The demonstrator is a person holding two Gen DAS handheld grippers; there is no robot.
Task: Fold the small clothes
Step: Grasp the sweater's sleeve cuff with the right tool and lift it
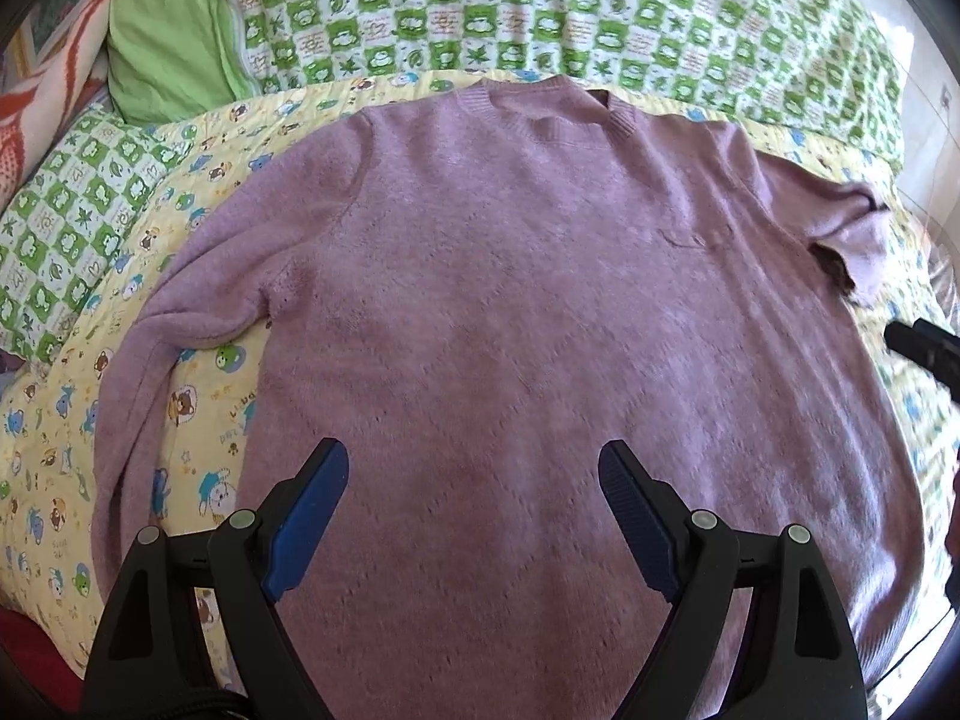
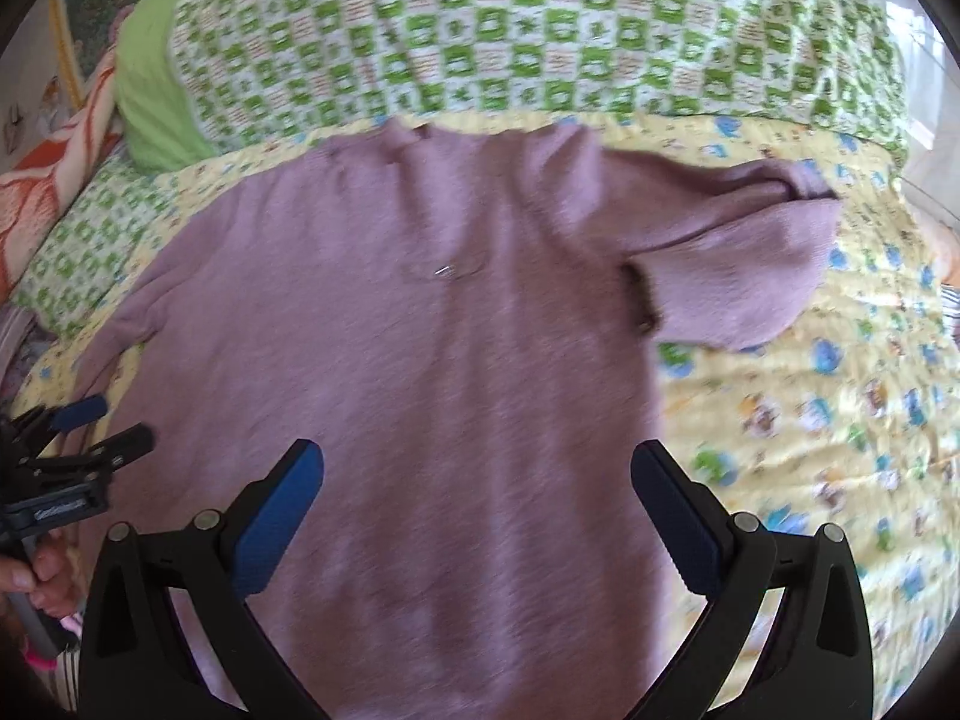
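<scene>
A mauve knitted sweater (image 1: 510, 300) lies flat, front up, on a yellow cartoon-print quilt (image 1: 54, 456), its neckline at the far side. Its left sleeve (image 1: 138, 360) runs down alongside the body. Its right sleeve (image 2: 744, 264) is bent back on itself near the armpit. My left gripper (image 1: 474, 468) hovers open over the lower middle of the sweater with nothing between its blue pads. My right gripper (image 2: 477, 480) is open over the sweater's lower right part (image 2: 420, 390), also holding nothing. The left gripper (image 2: 90, 426) shows at the left edge of the right wrist view, held by a hand (image 2: 36, 576).
A green-and-white checked blanket (image 1: 540, 6) lies bunched behind the sweater, with a plain green pillow (image 1: 168, 36) at its left end. An orange patterned cloth (image 1: 42, 96) sits at the far left. Bare yellow quilt (image 2: 810, 450) spreads to the right of the sweater.
</scene>
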